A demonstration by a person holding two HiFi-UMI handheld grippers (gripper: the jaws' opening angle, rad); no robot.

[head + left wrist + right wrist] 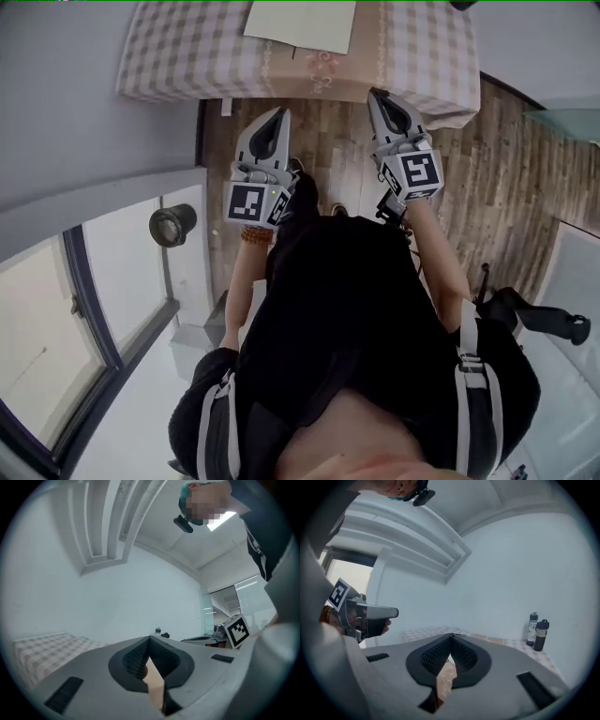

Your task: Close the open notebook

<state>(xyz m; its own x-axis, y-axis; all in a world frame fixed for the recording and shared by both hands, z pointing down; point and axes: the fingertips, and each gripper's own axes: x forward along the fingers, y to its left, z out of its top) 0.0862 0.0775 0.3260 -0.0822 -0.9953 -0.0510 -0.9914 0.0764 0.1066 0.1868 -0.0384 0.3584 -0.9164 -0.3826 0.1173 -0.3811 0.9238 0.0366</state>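
Seemingly set for nudging rather than pinching, the left hand-held gripper [278,114] and right hand-held gripper [376,95], jaws closed on nothing, hover short of the near edge of the desk [187,56], where the notebook [300,23] lies flat mid-desk.

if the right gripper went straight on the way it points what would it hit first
Probably the table: the shut right gripper points at its near, cloth-draped edge. If it clears that edge, which depth here cannot settle, the notebook's right corner lies next in line.
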